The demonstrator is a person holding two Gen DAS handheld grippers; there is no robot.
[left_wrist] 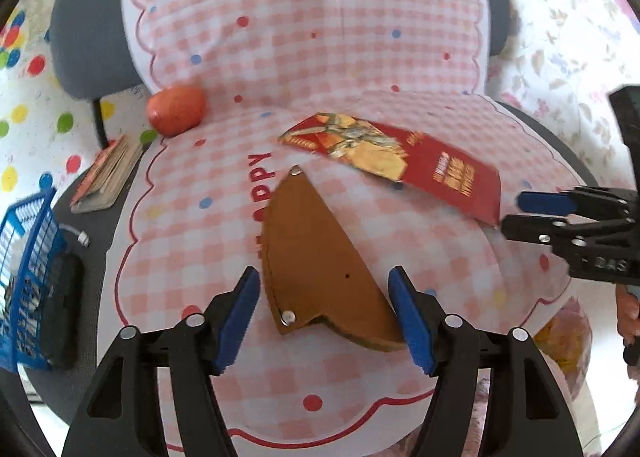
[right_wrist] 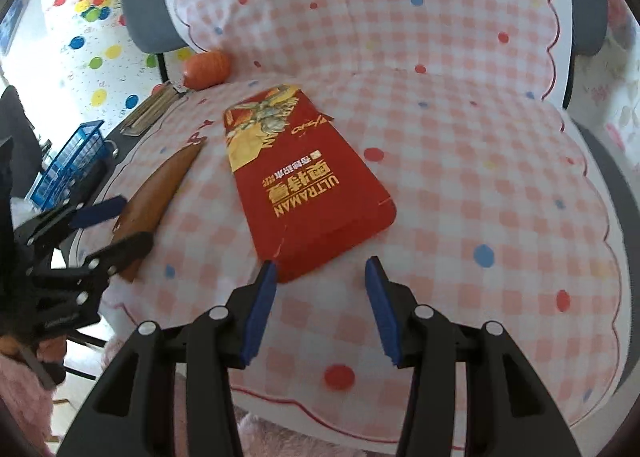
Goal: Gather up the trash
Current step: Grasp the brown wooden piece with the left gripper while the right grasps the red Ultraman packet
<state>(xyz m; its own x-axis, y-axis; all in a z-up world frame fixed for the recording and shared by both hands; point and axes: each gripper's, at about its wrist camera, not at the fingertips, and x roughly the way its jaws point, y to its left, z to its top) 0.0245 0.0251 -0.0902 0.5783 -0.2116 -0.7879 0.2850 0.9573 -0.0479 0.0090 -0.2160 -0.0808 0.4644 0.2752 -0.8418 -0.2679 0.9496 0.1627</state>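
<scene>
Left gripper [left_wrist: 324, 313]: black plastic frame, two angular arms, triangular cut-outs near base, blue pads [left_wrist: 240, 321] lining jaws, silver round screws at pivots. Right gripper [right_wrist: 322, 311]: same build, black frame, blue pads [right_wrist: 382, 313], silver screws. Pale lettering on right gripper's black body, unreadable. Pink fluffy sleeve [right_wrist: 20, 405] beside left gripper.

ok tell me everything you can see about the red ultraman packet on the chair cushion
The red packet is a flat, glossy card or paper sleeve, with gold ULTRAMAN lettering, Chinese characters and a figure printed on a yellow-gold patch at its far end. It lies flat on the pink checked cushion, with a flap seam visible at its near end. The right tongs stand open at that near edge; one blue pad looks to be at its corner. The brown leather piece lies apart beside it.
</scene>
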